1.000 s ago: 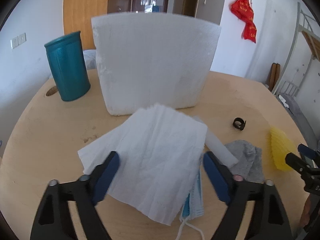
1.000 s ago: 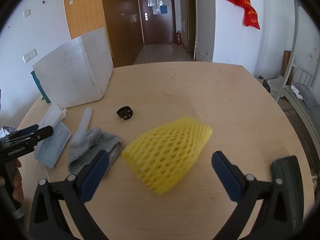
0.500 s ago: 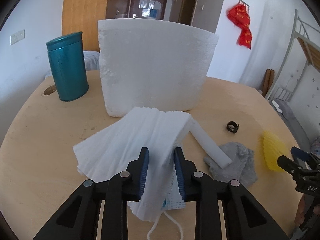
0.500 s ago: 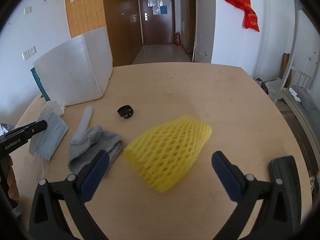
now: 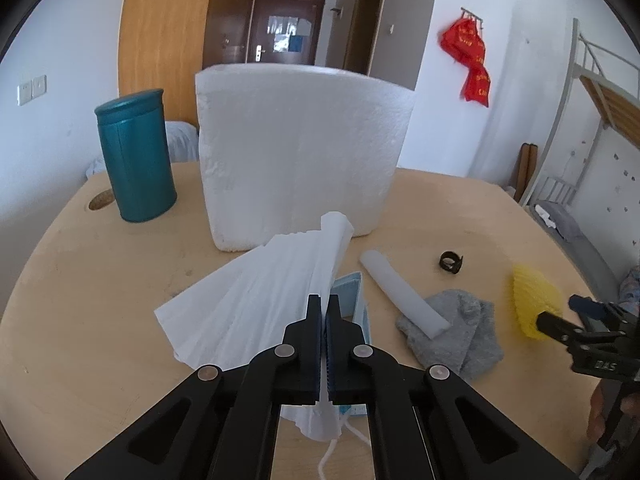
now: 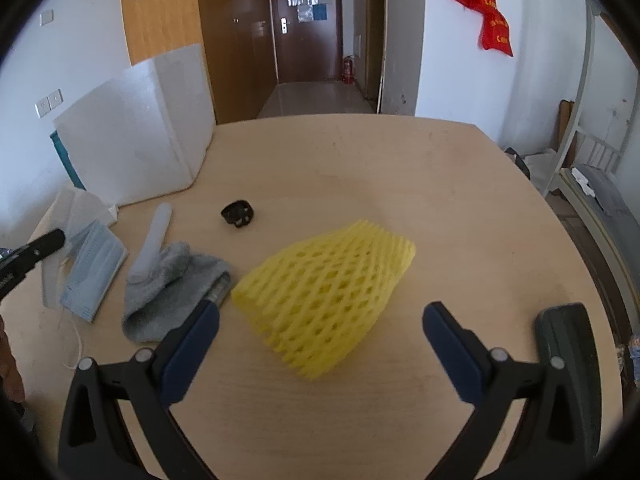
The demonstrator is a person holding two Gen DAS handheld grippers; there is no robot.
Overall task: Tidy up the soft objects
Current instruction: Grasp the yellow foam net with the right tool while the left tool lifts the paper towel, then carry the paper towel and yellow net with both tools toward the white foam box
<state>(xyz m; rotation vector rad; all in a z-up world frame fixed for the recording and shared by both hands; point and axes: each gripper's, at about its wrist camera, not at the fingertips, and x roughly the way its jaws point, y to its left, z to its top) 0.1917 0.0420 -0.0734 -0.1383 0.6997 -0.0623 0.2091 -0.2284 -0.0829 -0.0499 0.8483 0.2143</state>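
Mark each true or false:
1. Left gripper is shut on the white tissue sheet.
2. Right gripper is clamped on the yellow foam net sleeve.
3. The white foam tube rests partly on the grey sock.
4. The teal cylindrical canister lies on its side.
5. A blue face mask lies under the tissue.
1. True: the left gripper pinches the white tissue sheet.
2. False: the right gripper is open; the yellow foam net sleeve lies between its fingers, untouched.
3. True: the white foam tube overlaps the grey sock.
4. False: the teal cylindrical canister stands upright.
5. True: the blue face mask shows beneath it.
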